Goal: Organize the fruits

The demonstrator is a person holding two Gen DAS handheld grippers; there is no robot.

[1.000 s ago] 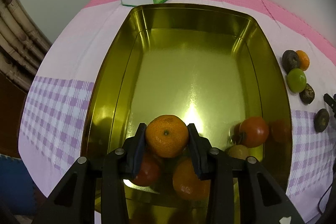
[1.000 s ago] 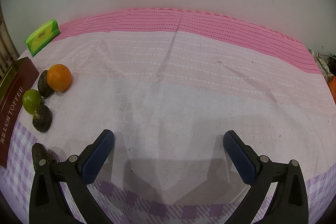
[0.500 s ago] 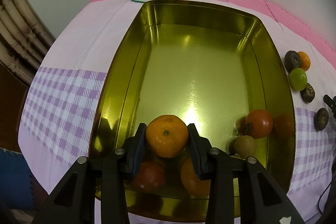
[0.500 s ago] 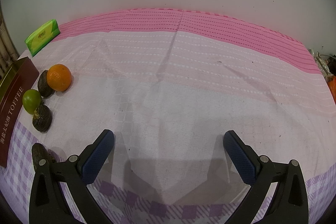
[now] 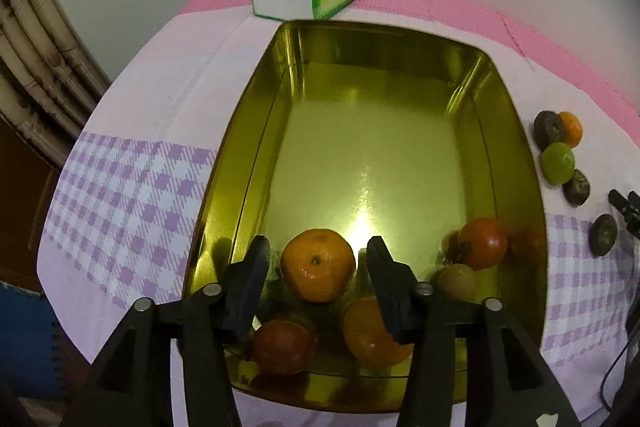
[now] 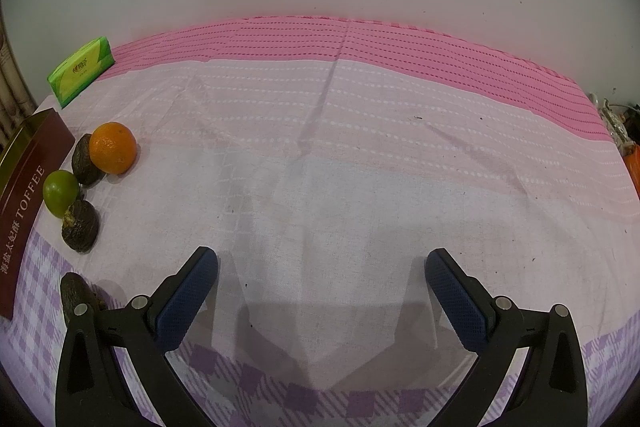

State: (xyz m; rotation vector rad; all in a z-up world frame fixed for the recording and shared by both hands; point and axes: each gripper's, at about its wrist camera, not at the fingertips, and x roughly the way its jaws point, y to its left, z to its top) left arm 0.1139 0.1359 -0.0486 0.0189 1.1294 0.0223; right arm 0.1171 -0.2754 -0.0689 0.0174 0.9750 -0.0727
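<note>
The left gripper [image 5: 318,259], angled steeply down over the gold tin [image 5: 256,155], is opening off the mandarin [image 5: 318,264].

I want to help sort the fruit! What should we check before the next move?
1. Left gripper letting go of the orange: ok, jaws are opening and gaps show on both sides.
2. Orange inside the gold tin: ok, it sits among the other fruit at the near end.
3. Room left in the tin: ok, the far part of the floor is bare.
4. Right gripper free for the next fruit: ok, open with nothing between its fingers.
5. Fruit left on the cloth: not ok, a lime, another orange and three dark fruits wait beside the tin.
</note>
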